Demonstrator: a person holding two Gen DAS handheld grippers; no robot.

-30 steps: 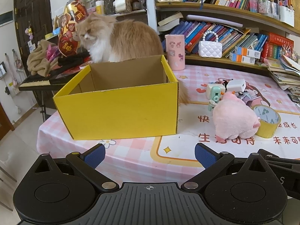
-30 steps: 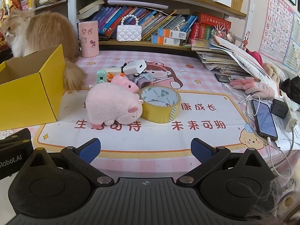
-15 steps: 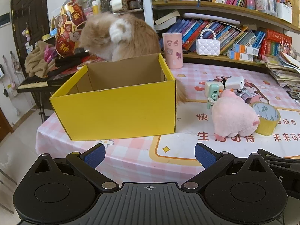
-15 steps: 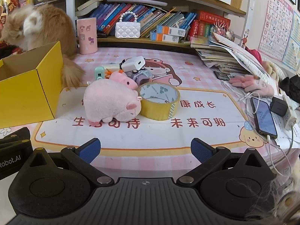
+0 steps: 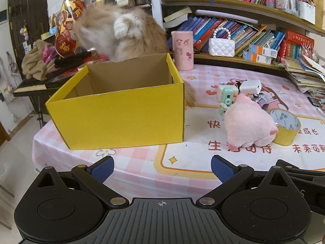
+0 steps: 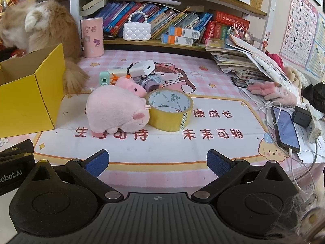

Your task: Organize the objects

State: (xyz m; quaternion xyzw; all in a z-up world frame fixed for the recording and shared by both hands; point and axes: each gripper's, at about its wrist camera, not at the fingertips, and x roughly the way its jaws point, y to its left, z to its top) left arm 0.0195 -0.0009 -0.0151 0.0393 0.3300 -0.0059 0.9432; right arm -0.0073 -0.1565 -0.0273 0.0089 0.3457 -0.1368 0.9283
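Edged closer to yellow box (image 5: 121,118) since a second ago; cat (image 5: 121,34) behind box now turned away, paw up. Left gripper (image 5: 161,168) and right gripper (image 6: 157,161) both spread wide, holding nothing. Pink plush pig (image 6: 115,112), tape roll (image 6: 170,111), white charger (image 6: 143,68) clustered right of box, none inside yet; wide jaws probably readied for bulky plush.
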